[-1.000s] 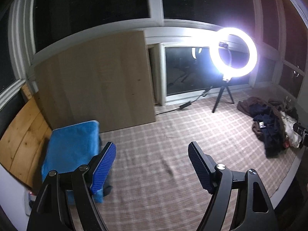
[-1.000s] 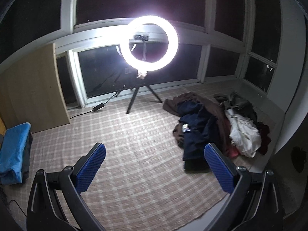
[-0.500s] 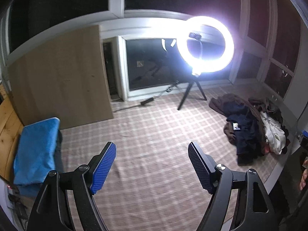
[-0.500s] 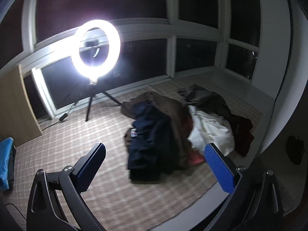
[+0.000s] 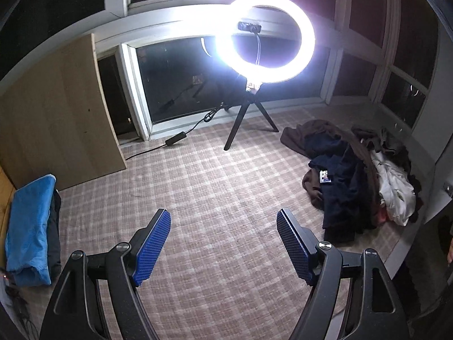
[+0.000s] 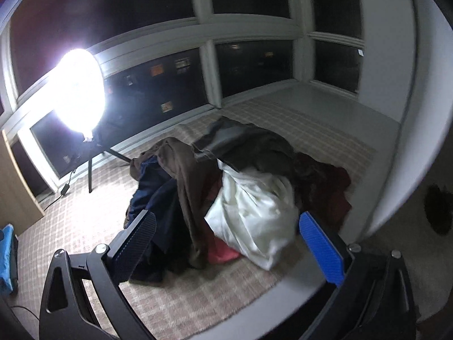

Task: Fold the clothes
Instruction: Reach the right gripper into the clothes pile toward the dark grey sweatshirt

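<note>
A heap of unfolded clothes (image 5: 359,175) lies at the right of the checked mat (image 5: 203,192): brown, navy, white and dark red pieces. In the right wrist view the same heap (image 6: 226,187) fills the middle, with a white garment (image 6: 252,212) and a navy one (image 6: 158,198) in front. My right gripper (image 6: 226,240) hovers open just before the heap, touching nothing. My left gripper (image 5: 223,243) stands open above bare mat, well left of the heap. A folded blue garment (image 5: 28,226) rests on a dark one at the far left.
A bright ring light on a tripod (image 5: 266,36) stands at the back of the mat, its cable (image 5: 175,138) trailing left. A wooden board (image 5: 53,113) leans on the window wall. The raised platform edge (image 6: 283,291) runs along the right front. Dark windows surround the platform.
Both views have swung to the right. The right gripper has closed in on the clothes heap, which now looks much larger. The left gripper now faces the ring light.
</note>
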A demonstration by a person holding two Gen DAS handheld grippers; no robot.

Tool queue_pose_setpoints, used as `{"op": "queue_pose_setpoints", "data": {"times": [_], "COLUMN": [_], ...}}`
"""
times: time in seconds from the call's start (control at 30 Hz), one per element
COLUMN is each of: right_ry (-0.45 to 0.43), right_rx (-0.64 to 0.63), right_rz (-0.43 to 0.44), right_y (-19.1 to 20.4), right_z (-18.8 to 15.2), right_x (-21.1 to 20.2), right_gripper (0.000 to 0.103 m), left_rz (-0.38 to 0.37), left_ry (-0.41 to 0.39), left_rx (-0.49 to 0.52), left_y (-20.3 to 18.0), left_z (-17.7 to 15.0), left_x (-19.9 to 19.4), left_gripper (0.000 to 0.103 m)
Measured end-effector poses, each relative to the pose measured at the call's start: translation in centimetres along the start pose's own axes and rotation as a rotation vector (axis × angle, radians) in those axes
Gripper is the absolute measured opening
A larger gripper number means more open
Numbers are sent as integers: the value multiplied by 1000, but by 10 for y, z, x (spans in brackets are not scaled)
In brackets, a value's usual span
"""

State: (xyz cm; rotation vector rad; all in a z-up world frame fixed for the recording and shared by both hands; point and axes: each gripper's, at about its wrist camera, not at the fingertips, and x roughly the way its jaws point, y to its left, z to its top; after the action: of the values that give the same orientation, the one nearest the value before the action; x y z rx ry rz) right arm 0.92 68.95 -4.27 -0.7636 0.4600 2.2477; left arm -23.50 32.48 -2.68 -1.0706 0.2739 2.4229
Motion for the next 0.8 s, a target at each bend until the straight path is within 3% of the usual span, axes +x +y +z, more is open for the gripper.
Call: {"op": "queue_pose_setpoints", "data": {"times": [0.3,0.43,0.63,0.8], "right_ry": [82,69,154,218], "right_rx": [-159,-213,-225,-170], "right_rz": [174,73,-63,-16], "right_y": [68,71,39,20], "right_z": [50,74,108,118], "right_x": [103,135,196,222], "right_gripper": [97,97,97,97], "left_rz": [56,82,90,84], "left_ry": [6,31,93,121], "left_rx": [-8,-41,-76,-90], "left_y": [-7,3,12,14], "left_z": [21,25,21,23], "left_x": [18,34,62,76], "left_gripper": [76,76,76,76]}}
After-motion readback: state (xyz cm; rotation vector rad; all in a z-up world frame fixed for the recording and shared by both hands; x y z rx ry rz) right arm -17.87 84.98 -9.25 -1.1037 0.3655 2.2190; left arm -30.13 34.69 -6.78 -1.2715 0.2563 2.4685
